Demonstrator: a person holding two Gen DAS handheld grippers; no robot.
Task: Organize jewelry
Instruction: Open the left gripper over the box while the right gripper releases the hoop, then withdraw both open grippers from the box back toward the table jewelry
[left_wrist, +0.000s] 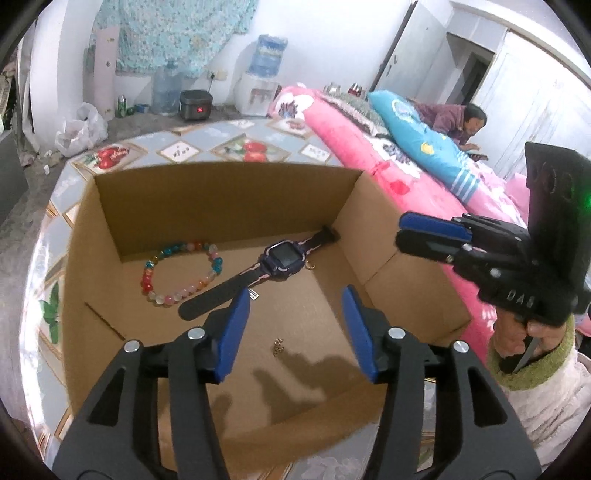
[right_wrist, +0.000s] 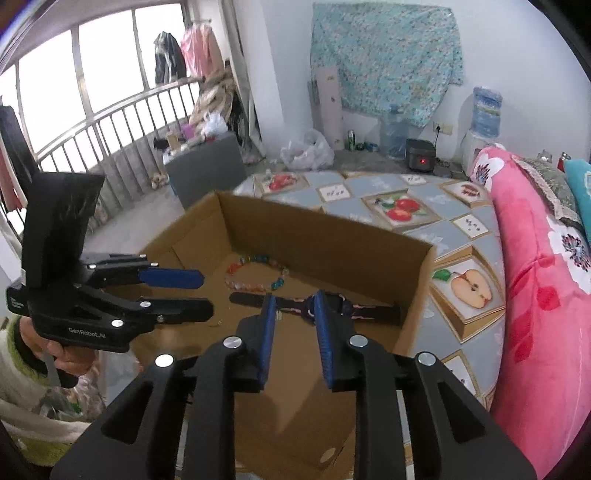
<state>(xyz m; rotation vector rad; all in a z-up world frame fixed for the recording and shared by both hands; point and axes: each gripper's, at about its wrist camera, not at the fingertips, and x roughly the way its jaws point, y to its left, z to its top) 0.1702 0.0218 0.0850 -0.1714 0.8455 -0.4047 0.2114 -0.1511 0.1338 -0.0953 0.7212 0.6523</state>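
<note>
An open cardboard box (left_wrist: 229, 206) lies on a round table. Inside it are a coloured bead bracelet (left_wrist: 177, 271), a dark smartwatch (left_wrist: 280, 256) with its strap laid flat, a small gold ring (left_wrist: 309, 264) beside the watch, a small silver charm (left_wrist: 254, 294) and a small gold chain piece (left_wrist: 277, 346). My left gripper (left_wrist: 295, 328) is open and empty above the box floor, over the chain piece. My right gripper (right_wrist: 294, 328) hovers over the box (right_wrist: 325, 232) near the watch (right_wrist: 332, 304), its jaws narrowly apart and empty. The bracelet (right_wrist: 255, 275) lies beyond it.
The table (left_wrist: 207, 144) has a fruit-patterned cover. A pink bed (right_wrist: 535, 295) runs along the right of the table, with a person (left_wrist: 458, 120) lying on it. A railing and window (right_wrist: 92, 122) stand at the left. Water bottles and a cooker sit on the far floor.
</note>
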